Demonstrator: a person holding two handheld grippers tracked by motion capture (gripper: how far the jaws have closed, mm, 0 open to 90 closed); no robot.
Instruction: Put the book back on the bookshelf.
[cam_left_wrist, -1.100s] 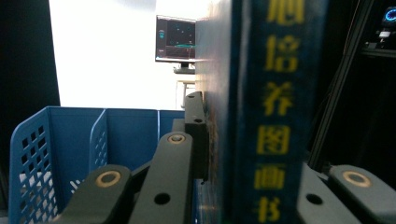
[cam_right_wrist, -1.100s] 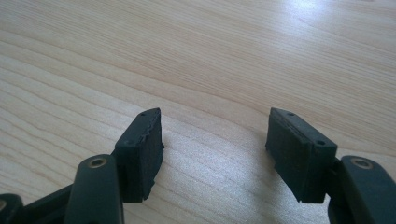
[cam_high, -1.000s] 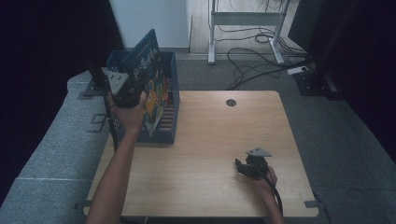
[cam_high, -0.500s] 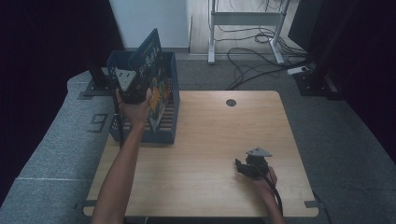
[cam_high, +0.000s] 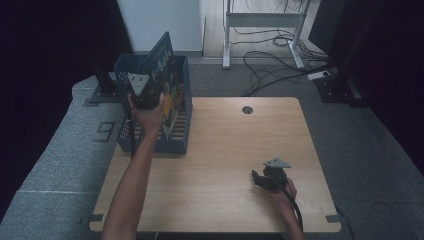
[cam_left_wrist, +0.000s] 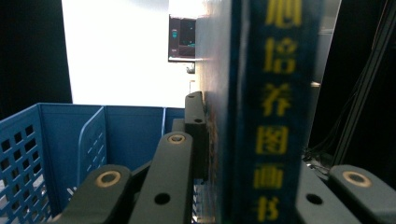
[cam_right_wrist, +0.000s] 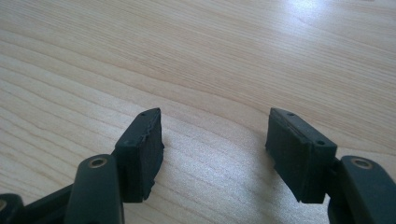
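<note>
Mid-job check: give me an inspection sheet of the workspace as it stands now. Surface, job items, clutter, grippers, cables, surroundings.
Surface: wooden table, bare, with a round cable hole near the far edge.
Job's things: blue book with yellow lettering, upright over the blue crate at the table's left far corner; crate has perforated walls and dividers.
Clutter: nothing seen.
Grippers: left gripper shut on the book, above the crate; right gripper open, holding nothing, low over the tabletop near the right front.
Cables: one trails from each gripper; loose cables on the floor beyond the table.
Surroundings: grey carpet, metal frame, dark curtains.
</note>
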